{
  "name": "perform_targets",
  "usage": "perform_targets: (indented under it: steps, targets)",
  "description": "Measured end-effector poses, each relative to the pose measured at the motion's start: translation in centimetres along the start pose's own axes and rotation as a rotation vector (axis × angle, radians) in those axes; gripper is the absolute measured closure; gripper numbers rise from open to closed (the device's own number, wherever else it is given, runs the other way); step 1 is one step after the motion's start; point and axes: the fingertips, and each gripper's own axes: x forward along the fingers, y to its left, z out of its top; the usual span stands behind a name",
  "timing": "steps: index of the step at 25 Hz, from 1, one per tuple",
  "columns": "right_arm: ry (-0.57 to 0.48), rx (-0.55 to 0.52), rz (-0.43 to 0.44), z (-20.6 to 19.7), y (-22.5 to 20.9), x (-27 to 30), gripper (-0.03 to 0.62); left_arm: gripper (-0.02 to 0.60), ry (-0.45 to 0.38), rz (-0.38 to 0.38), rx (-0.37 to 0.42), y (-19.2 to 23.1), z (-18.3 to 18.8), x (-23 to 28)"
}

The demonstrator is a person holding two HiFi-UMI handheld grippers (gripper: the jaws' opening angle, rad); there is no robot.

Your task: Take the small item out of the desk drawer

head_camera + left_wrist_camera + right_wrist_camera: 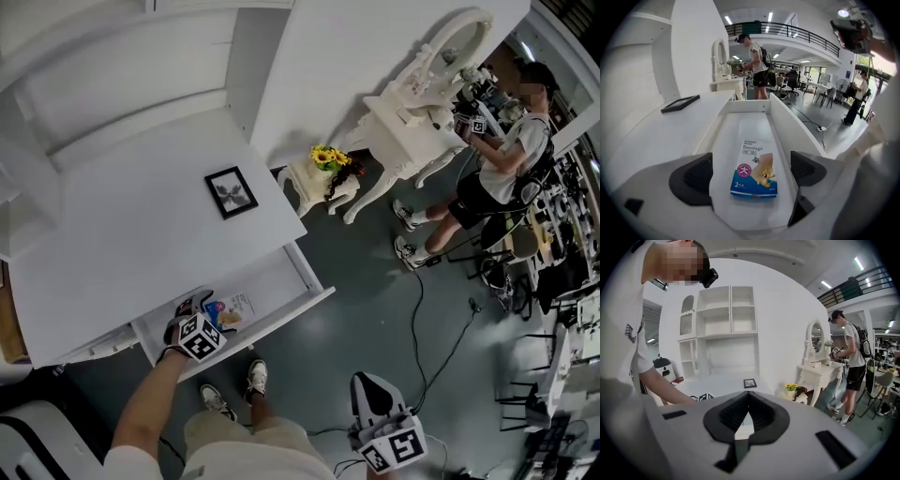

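The white desk (141, 225) has its drawer (295, 281) pulled out toward me. A small blue and white bandage box (754, 171) lies flat on the drawer floor, and the head view shows the box (228, 312) near the drawer's left end. My left gripper (750, 172) is open, low in the drawer, with one black pad (693, 177) on each side of the box and not touching it. My right gripper (372, 382) hangs low at my right side, off the desk. In its own view the right gripper (749, 403) is shut and holds nothing.
A black picture frame (231, 192) lies on the desk top. A white dressing table (412, 112) with a mirror, a person (497, 159) at it, and a small stand with yellow flowers (328, 159) are across the floor. Cables (441, 356) run over the floor. White shelves (719, 324) back the desk.
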Motion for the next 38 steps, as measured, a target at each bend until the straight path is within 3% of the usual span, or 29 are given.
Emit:
perform_targets:
  steps: [7,14,18,22,25,38]
  targets:
    - [0.024,0.008,-0.049,-0.3,-0.2,-0.7,0.585,0.051,0.064,-0.078,0.100,-0.8,-0.2,3.2]
    - [0.061,0.022,-0.104,-1.6,-1.0,-2.1,0.585,0.052,0.110,-0.115,0.061,-0.7,-1.4,6.0]
    - [0.062,0.027,-0.123,-1.7,-1.6,-2.6,0.585,0.053,0.131,-0.129,0.086,-1.3,-1.4,6.9]
    - [0.059,0.032,-0.125,-1.6,-1.8,-2.4,0.585,0.060,0.145,-0.127,0.076,-0.9,-1.4,7.2]
    - [0.063,0.035,-0.123,-1.8,-1.9,-2.3,0.585,0.111,0.161,-0.126,0.083,-0.8,-1.7,7.5]
    - [0.063,0.044,-0.109,-2.0,-2.6,-1.9,0.585,0.138,0.178,-0.121,0.062,-1.2,-2.5,7.8]
